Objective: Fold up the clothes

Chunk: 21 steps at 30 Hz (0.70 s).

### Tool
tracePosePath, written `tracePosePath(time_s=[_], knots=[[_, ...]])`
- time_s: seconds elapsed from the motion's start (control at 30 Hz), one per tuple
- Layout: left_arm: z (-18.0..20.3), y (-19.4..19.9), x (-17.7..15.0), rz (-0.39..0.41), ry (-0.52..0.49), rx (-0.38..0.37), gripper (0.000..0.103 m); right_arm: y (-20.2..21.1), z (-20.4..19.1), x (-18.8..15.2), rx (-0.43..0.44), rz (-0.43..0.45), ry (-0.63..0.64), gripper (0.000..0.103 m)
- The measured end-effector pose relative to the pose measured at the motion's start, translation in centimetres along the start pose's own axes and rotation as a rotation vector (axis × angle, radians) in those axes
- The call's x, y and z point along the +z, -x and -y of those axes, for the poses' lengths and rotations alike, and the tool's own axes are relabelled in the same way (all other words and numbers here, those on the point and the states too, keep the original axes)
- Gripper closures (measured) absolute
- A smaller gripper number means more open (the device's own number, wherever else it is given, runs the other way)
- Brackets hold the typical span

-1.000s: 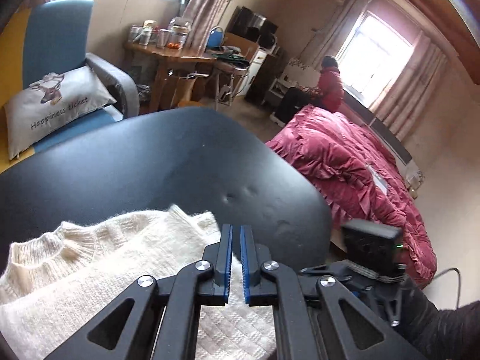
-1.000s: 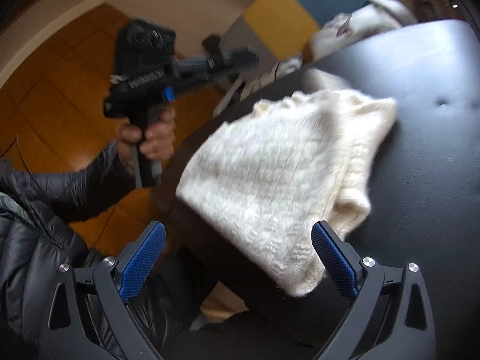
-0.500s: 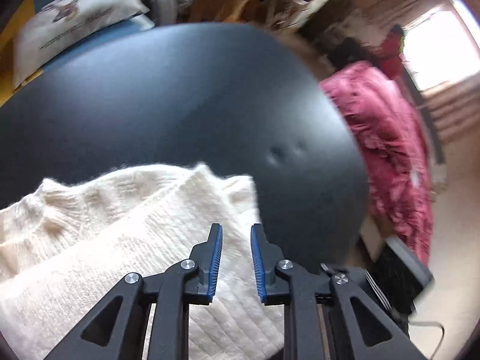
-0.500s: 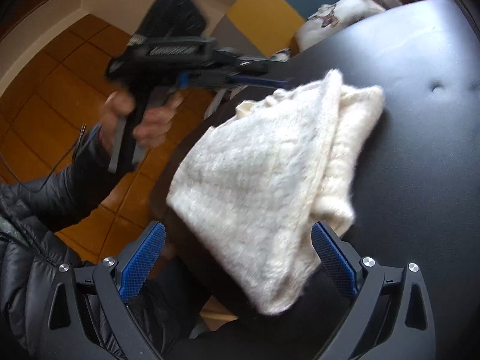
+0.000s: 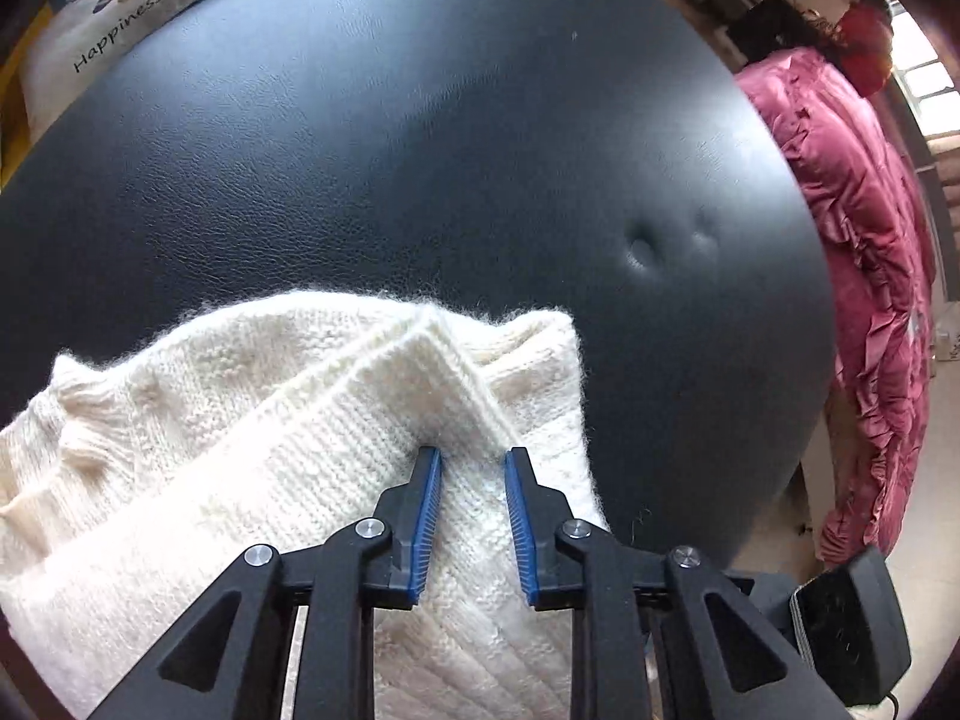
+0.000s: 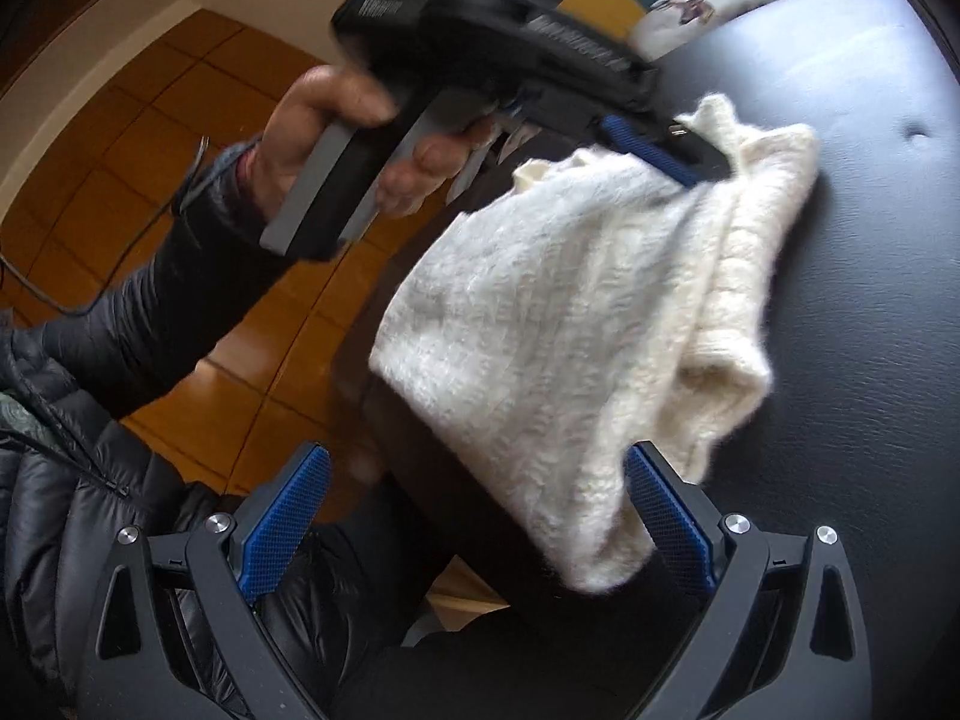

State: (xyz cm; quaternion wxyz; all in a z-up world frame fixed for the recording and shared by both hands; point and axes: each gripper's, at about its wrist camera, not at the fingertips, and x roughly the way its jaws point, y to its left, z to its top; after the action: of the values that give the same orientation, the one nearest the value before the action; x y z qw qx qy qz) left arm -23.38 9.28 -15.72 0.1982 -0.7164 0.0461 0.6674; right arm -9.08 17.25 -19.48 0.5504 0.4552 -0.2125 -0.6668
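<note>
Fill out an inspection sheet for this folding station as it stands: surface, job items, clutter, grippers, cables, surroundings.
Surface: black padded top, dimpled, otherwise bare.
Job items: one cream knit sweater, folded, lying at the near edge, one end overhanging it.
Clutter: nothing seen on the top.
Grippers: left gripper points down over the sweater's fold, jaws opening, knit between the fingertips; right gripper open wide, low at the overhanging end.
Cables: a thin cable trails from the left sleeve.
Surroundings: printed cushion, pink bedding, wooden floor.
</note>
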Motion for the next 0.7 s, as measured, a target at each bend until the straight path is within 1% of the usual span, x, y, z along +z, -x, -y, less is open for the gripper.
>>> tracePosePath(time_s=[0.07,0.13,0.17,0.2,0.23,0.27,0.3,0.37,0.47,0.5,0.63,0.67,0.7], knots=[[0.3,-0.1,0.1,-0.019,-0.014,0.014,0.081,-0.4,-0.5,0.2,0.024,-0.016,0.019,0.003],[0.4,0.1,-0.1,-0.026,-0.017,0.008,0.082,-0.7,-1.1,0.1,0.041,-0.036,0.044,0.003],[0.4,0.3,-0.2,-0.029,-0.01,-0.002,0.084,-0.9,-1.3,0.2,0.036,-0.047,0.053,0.003],[0.3,0.6,-0.3,-0.031,0.01,-0.027,0.084,-1.1,-1.3,0.2,0.027,-0.054,0.054,0.003],[0.4,0.9,-0.5,-0.034,0.011,-0.052,0.082,-1.1,-1.2,0.3,0.014,-0.053,0.053,0.003],[0.4,1.1,-0.6,-0.036,0.01,-0.071,0.082,-1.2,-1.2,0.3,0.0,-0.051,0.05,0.003],[0.6,1.3,-0.6,-0.032,0.006,-0.067,0.082,-1.1,-1.0,0.4,-0.018,-0.036,0.042,0.003],[0.5,1.4,-0.5,-0.023,0.025,-0.039,0.08,-0.8,-0.5,0.6,-0.011,0.0,0.019,0.003],[0.3,0.5,-0.2,-0.048,0.063,-0.008,0.077,-0.5,-0.3,0.7,0.006,0.024,0.011,0.003],[0.5,0.4,-0.2,-0.051,0.06,0.004,0.077,-0.5,-0.3,0.8,0.014,0.028,0.011,0.003],[1.3,0.2,-0.2,-0.057,0.04,0.048,0.077,-1.2,-1.9,0.8,0.032,-0.008,0.084,0.003],[1.5,0.3,-0.3,-0.048,0.028,0.06,0.078,-1.4,-2.1,0.9,0.03,-0.01,0.092,0.003],[1.7,0.6,-0.6,-0.027,0.011,0.065,0.083,-1.5,-2.3,0.9,0.028,-0.011,0.098,0.003]])
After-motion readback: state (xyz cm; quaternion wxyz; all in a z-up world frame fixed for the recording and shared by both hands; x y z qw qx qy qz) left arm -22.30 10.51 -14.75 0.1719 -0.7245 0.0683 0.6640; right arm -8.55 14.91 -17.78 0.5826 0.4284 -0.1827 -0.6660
